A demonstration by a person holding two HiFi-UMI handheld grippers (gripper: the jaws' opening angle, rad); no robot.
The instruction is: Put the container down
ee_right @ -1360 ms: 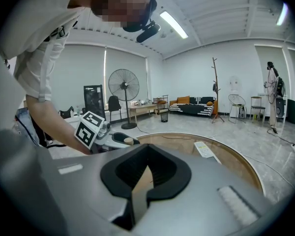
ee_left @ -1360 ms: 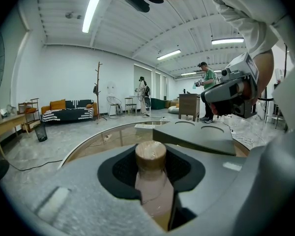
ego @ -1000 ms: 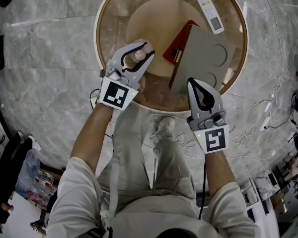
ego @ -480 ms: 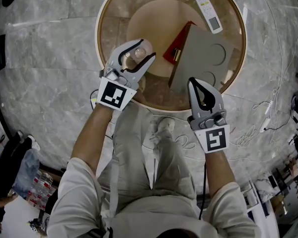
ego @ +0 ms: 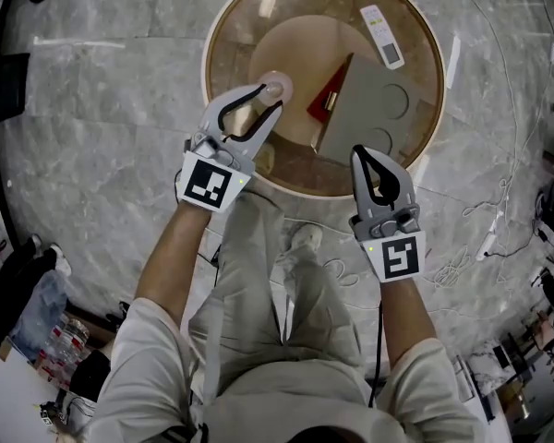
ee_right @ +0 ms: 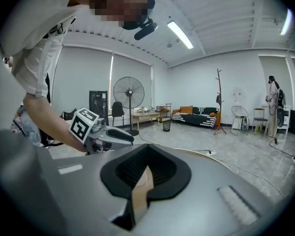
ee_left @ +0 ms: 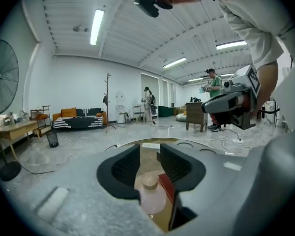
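Observation:
A small clear container [ego: 276, 87] with a round pale lid stands upright on the round glass table [ego: 223, 35]. My left gripper [ego: 270, 99] sits just short of it. Its jaws are closing, with the pads apart from the container, which stands at the fingertips and is not pressed. The left gripper view shows the container [ee_left: 150, 182] through the gap of the left gripper [ee_left: 150, 157]. Over the table's near edge, beside a grey card tray [ego: 380, 109], my right gripper [ego: 363, 153] is shut and holds nothing. In its own view the right gripper [ee_right: 146, 168] shows only tan table.
A red flat packet [ego: 331, 96] lies under the grey tray's left edge. A white remote [ego: 384, 36] rests at the table's far right. Cables [ego: 495, 212] trail on the marble floor at the right. The person's legs and a shoe [ego: 305, 239] are below the table edge.
The left jaws, which were closed round the container a second ago, have spread and pulled back a little, leaving it standing on the table. The right gripper has stayed put.

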